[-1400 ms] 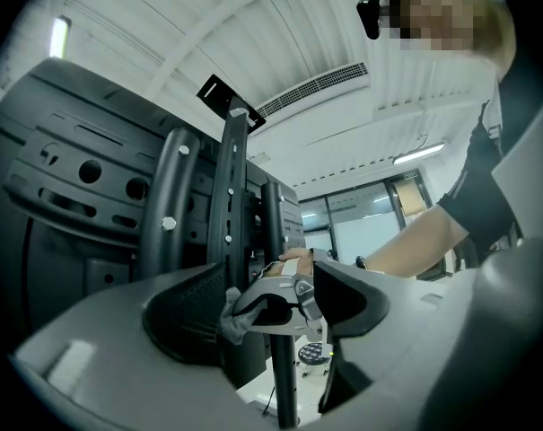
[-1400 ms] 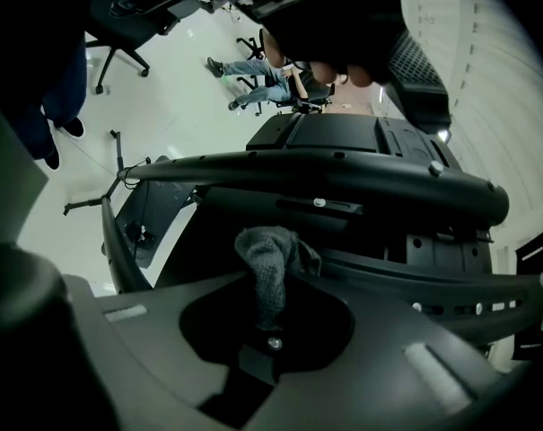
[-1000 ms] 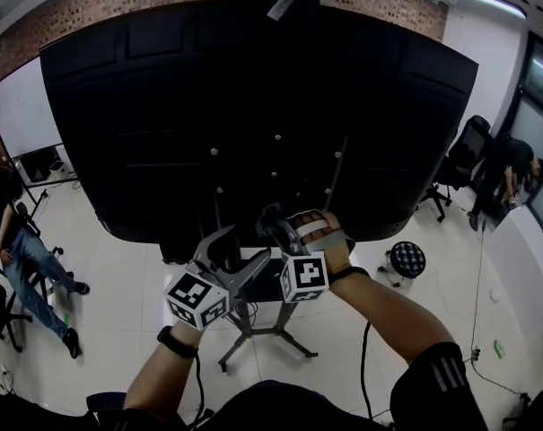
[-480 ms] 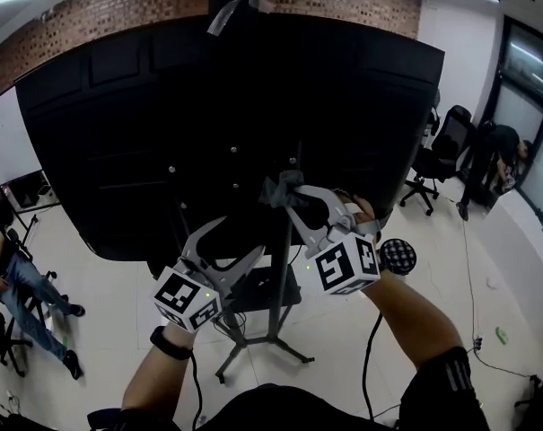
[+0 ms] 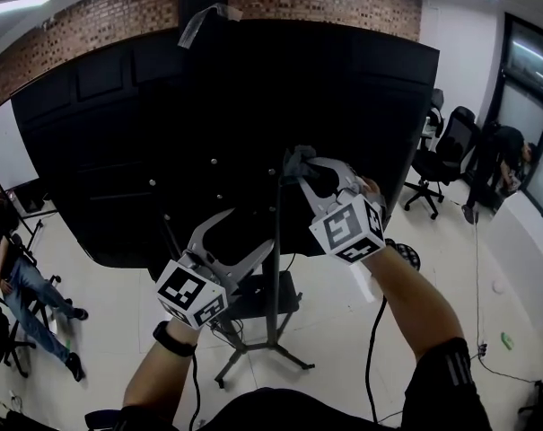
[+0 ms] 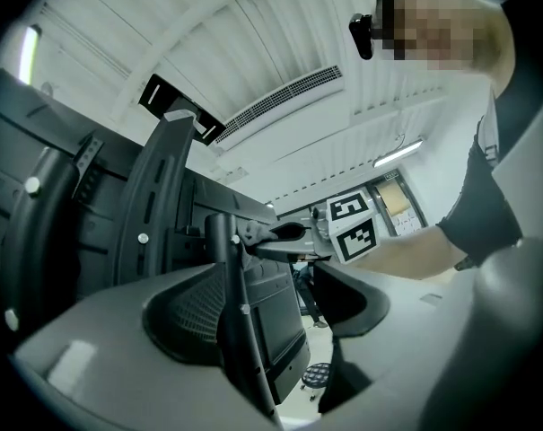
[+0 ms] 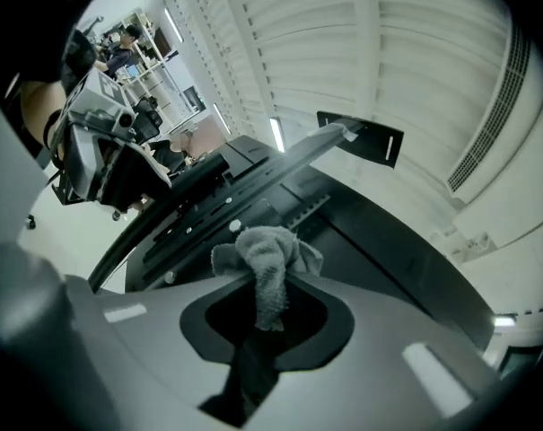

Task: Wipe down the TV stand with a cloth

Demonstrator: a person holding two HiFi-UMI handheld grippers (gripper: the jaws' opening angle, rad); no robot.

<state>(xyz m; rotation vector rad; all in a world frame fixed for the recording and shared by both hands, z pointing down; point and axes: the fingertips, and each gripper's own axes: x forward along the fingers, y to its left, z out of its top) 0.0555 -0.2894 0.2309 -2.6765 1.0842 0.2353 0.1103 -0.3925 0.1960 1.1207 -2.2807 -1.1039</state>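
Cloth at the stand post, behind the TV

My right gripper [image 5: 307, 165] pinches the grey cloth [image 7: 269, 263] and holds it against the upper part of the TV stand post [image 5: 276, 277], close to the TV's black back [image 5: 163, 106]. My left gripper [image 5: 248, 232] is nearer and lower left, jaws spread with the post between them.

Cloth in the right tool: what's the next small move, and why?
Probably draw the right tool down the stand's upright pole. Its jaws are shut on the cloth, which meets the pole high up, so the pole's length below is the nearest stretch to wipe.
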